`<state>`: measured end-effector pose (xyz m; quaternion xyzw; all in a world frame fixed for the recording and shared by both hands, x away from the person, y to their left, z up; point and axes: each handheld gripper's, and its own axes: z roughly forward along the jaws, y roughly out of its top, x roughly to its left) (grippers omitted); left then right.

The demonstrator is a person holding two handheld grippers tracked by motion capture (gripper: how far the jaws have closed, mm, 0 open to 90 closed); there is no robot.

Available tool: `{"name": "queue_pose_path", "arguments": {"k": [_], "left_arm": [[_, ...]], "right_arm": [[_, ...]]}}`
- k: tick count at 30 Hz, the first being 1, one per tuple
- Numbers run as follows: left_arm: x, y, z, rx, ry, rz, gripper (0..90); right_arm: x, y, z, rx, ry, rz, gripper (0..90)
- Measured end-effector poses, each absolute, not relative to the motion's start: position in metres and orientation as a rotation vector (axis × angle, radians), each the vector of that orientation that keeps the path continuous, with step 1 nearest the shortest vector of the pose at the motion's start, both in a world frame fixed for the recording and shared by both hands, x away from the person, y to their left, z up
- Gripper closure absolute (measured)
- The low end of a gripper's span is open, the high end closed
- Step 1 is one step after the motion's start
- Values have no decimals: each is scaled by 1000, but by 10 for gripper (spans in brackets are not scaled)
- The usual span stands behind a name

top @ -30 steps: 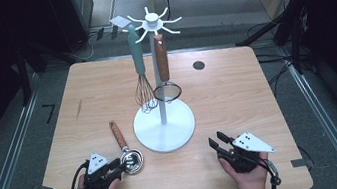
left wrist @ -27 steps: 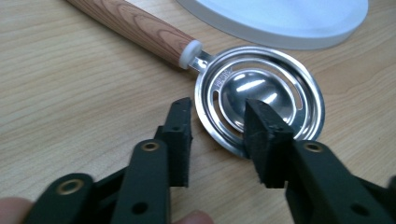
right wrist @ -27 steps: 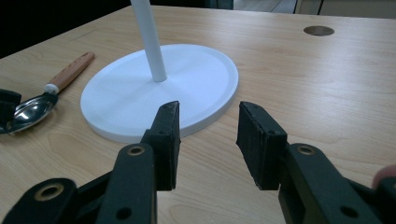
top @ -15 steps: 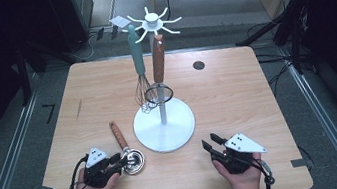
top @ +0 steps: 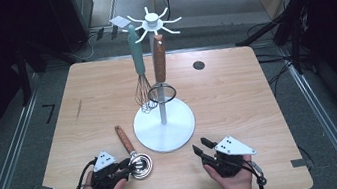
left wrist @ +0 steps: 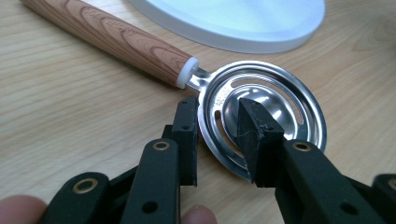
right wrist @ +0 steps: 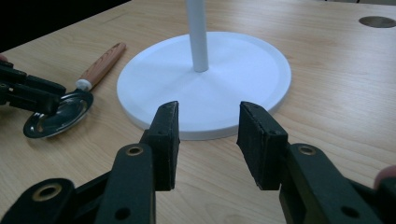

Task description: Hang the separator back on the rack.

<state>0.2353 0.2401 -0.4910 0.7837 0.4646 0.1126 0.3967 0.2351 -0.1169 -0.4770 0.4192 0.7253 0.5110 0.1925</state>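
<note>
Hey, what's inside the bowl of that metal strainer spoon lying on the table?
One pad of the left hand-held gripper sits inside the strainer spoon's slotted bowl, the other outside its rim. No food shows in it; the patch under that pad is covered.

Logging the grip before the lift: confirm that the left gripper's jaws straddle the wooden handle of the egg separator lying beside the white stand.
Not the handle. In the left gripper view the left gripper straddles the steel rim of the egg separator, past the wooden grip. It does lie beside the white stand.
</note>
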Motion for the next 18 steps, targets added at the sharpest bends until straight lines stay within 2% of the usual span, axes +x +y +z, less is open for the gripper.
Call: {"name": "queue_pose_path", "arguments": {"k": [12,18], "left_arm": [[228,223,-491,1990,1152,248,622],[224,213,-491,1999,1135,234,594]], "right_arm": [[228,-86,-481,1110,2162,1452,638],[223,-67,-484,1050,2244,1466,708]]}}
